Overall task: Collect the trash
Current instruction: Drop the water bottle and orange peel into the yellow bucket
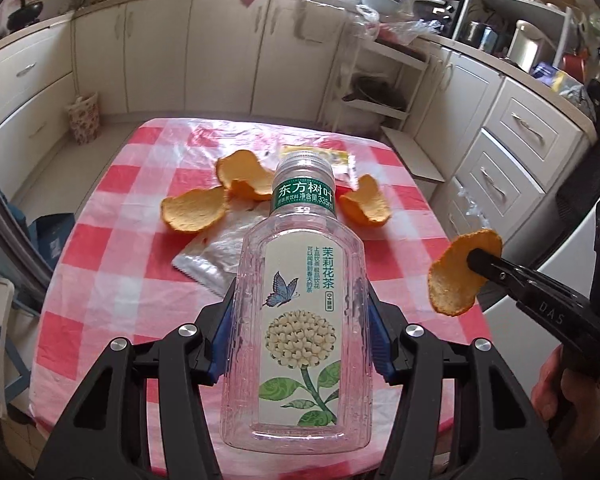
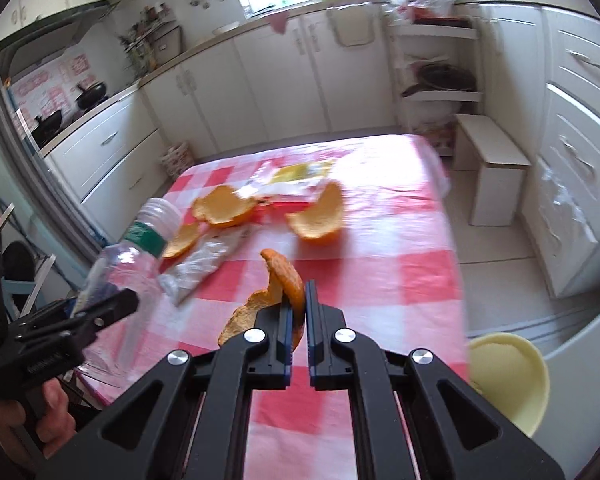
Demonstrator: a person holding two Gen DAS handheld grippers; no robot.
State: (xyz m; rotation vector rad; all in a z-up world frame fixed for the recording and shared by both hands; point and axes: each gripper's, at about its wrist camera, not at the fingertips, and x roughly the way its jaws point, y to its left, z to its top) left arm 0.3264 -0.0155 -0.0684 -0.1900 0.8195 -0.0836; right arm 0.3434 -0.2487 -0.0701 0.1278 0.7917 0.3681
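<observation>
The left tongs clamp a clear jasmine tea bottle above the checked table. The right tongs pinch an orange peel piece in the air; three peel pieces and wrappers lie on the cloth.

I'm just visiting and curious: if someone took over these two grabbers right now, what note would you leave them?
Left gripper: shut on the empty tea bottle, held above the table.
Right gripper: shut on one orange peel.
Still on the checked cloth: three orange peels, a silver wrapper, a yellow packet.
Done: two items picked up. Left: bin them, then collect the rest.
</observation>
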